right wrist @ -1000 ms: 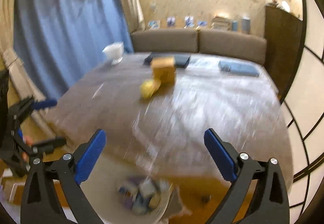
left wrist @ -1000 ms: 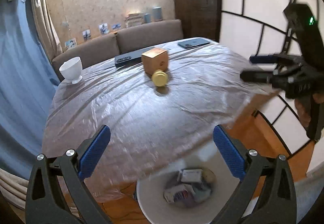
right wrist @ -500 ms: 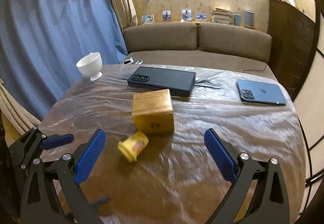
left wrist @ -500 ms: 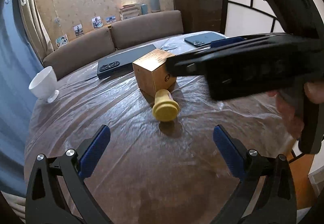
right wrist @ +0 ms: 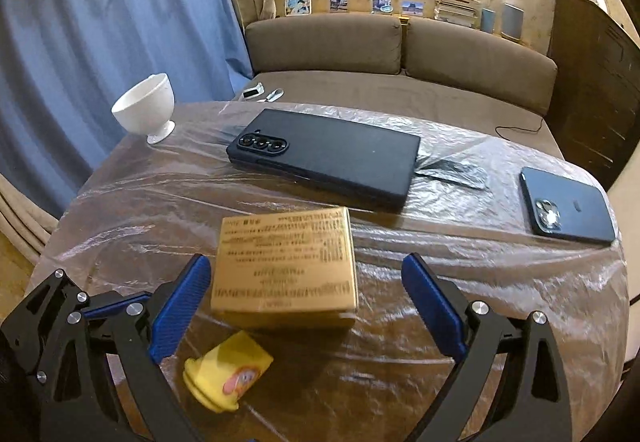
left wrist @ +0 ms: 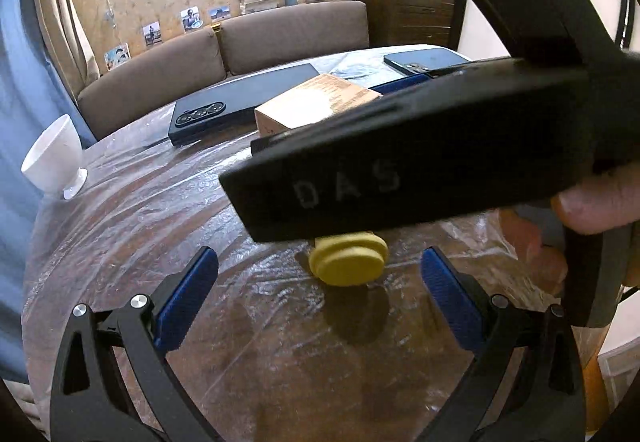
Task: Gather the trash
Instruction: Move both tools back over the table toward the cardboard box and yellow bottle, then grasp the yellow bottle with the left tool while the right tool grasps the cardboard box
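Observation:
A tan cardboard box (right wrist: 286, 266) stands on the plastic-covered table (right wrist: 500, 302). My right gripper (right wrist: 308, 306) has its blue pads on either side of the box. Its jaws are closing; the left pad is close to the box and the right pad stands well clear. A yellow cup (right wrist: 228, 374) lies on its side just in front of the box. In the left wrist view the yellow cup (left wrist: 348, 262) lies ahead of my open left gripper (left wrist: 320, 302), untouched. One of the right gripper's black fingers (left wrist: 400, 170) crosses that view and hides part of the box (left wrist: 316, 106).
A white footed cup (right wrist: 146, 108) stands at the table's far left corner. A black phone (right wrist: 328, 158) lies behind the box and a blue phone (right wrist: 568, 206) at the right edge. A brown sofa (right wrist: 400, 54) and a blue curtain (right wrist: 100, 22) lie beyond.
Both grippers moved forward from the table's near edge to the box and yellow cup. The white bin of trash dropped out of view. The right gripper swung across the left view.

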A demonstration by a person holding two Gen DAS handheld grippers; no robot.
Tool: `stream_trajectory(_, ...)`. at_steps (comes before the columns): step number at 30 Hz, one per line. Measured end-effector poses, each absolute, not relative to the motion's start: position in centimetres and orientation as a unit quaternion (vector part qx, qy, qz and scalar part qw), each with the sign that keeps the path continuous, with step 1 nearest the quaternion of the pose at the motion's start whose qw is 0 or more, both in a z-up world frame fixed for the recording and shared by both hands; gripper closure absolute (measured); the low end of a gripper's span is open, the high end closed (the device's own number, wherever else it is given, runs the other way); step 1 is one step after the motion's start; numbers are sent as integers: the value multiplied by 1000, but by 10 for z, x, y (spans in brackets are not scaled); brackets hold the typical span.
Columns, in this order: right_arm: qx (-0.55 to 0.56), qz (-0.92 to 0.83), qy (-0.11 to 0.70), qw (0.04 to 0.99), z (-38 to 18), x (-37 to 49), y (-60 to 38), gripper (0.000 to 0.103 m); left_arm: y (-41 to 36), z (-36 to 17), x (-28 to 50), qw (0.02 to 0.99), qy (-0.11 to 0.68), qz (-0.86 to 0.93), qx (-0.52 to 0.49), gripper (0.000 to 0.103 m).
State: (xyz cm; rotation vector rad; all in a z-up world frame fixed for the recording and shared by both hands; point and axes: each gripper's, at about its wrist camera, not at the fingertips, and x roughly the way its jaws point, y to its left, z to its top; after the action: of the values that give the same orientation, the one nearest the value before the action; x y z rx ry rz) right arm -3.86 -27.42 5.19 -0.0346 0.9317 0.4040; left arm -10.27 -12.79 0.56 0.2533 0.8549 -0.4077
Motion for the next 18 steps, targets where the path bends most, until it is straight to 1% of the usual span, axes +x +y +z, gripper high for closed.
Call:
stream_trajectory(2,-21,194,448,872,50,-36,-273,13,-127,5,-99,882,413,-196,118,1)
stream_trajectory(6,-22,196,453,870,46,-31,-271,13,-127,5,-95,880,415,-195,120,1)
stream_trajectory(8,-27,195,453,869,44,-30,-269,16,-128,4,-94,879,418,-196,120,2)
stream_trajectory(10,-33,195,453,869,44,-30,-268,17,-128,4,-93,878,420,-198,120,7)
stream_trajectory(14,-36,195,451,870,44,-31,-270,18,-126,2,-89,874,427,-201,116,9)
stream_trajectory(15,-35,195,451,870,44,-32,-271,18,-126,1,-88,873,428,-202,114,13)
stream_trajectory(18,-33,195,453,869,42,-31,-273,24,-124,0,-86,871,434,-204,108,15)
